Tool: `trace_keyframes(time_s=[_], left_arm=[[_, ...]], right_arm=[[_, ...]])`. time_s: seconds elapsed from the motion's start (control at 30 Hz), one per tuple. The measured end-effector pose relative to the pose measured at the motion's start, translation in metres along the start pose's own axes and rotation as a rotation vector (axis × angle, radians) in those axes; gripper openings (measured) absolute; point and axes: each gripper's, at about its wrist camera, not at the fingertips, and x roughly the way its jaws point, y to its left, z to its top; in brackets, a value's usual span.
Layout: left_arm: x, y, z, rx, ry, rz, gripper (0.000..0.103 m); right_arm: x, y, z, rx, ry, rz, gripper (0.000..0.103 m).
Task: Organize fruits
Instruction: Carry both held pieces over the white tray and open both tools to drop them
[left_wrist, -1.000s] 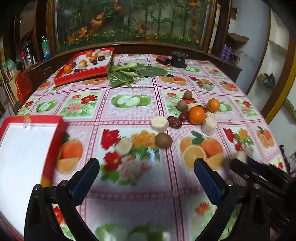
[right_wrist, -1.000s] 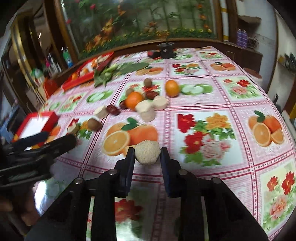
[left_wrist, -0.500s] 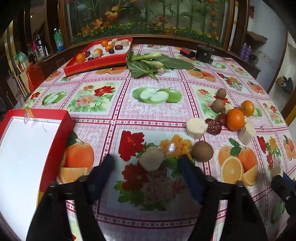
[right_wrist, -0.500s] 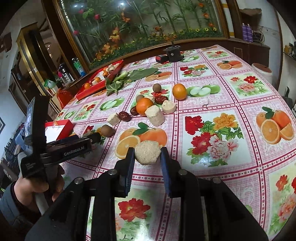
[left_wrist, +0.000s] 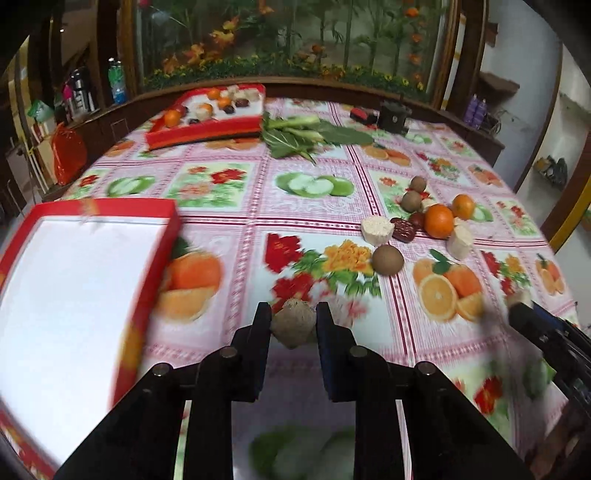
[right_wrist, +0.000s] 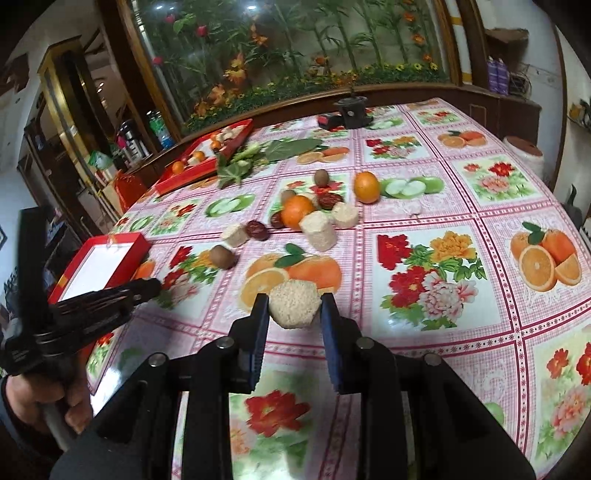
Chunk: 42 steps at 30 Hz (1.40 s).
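My left gripper (left_wrist: 293, 311) is shut on a beige rough chunk (left_wrist: 293, 332), held over the cloth just right of the near red tray (left_wrist: 155, 273), whose white inside is bare. In the right wrist view my right gripper (right_wrist: 294, 298) is shut on another beige chunk (right_wrist: 294, 312). Further out lie loose fruits: a kiwi (left_wrist: 387, 260), a beige chunk (left_wrist: 376, 229), dark dates (left_wrist: 402, 229), a big orange (left_wrist: 438, 220), a small orange (left_wrist: 463, 206) and two more kiwis (left_wrist: 411, 201). The left gripper (right_wrist: 146, 287) also shows from the right wrist view, beside the tray (right_wrist: 74, 266).
A second red tray (left_wrist: 207, 127) with several fruits stands at the back left, leafy greens (left_wrist: 306, 134) next to it. A black device (left_wrist: 394, 117) sits at the far edge. A hand (right_wrist: 55, 400) holds the left gripper's handle. The flowered cloth (right_wrist: 443, 277) covers the table.
My left gripper was open, moved over a beige chunk on the flower print, and has shut on it. The right gripper has stayed shut on its chunk, drifting slightly.
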Motion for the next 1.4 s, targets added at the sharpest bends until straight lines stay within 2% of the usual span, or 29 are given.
trace_keyframes(time_s=[0.23, 0.33, 0.53, 0.83, 1.03, 1.27, 1.4], left_arm=[[-0.061, 0.053, -0.013, -0.102, -0.101, 0.038, 0.023], [-0.079, 0.088, -0.018, -0.151, -0.132, 0.085, 0.023], [-0.084, 0.147, -0.028, -0.256, -0.128, 0.153, 0.023], [-0.084, 0.192, -0.036, -0.318, -0.123, 0.209, 0.023], [-0.077, 0.209, -0.037, -0.351, -0.100, 0.236, 0.023], [-0.066, 0.208, -0.032, -0.333, -0.079, 0.266, 0.023], [-0.064, 0.211, -0.035, -0.333, -0.070, 0.310, 0.024]], right_arm=[[-0.023, 0.047, -0.013, -0.077, -0.010, 0.053, 0.030], [-0.030, 0.078, -0.017, -0.125, -0.016, 0.088, 0.030], [-0.026, 0.150, -0.021, -0.239, -0.006, 0.166, 0.030], [0.021, 0.247, -0.024, -0.336, 0.038, 0.299, 0.030], [0.052, 0.276, -0.018, -0.346, 0.061, 0.333, 0.030], [0.078, 0.286, -0.016, -0.356, 0.105, 0.338, 0.031], [0.087, 0.289, -0.021, -0.372, 0.145, 0.328, 0.032]])
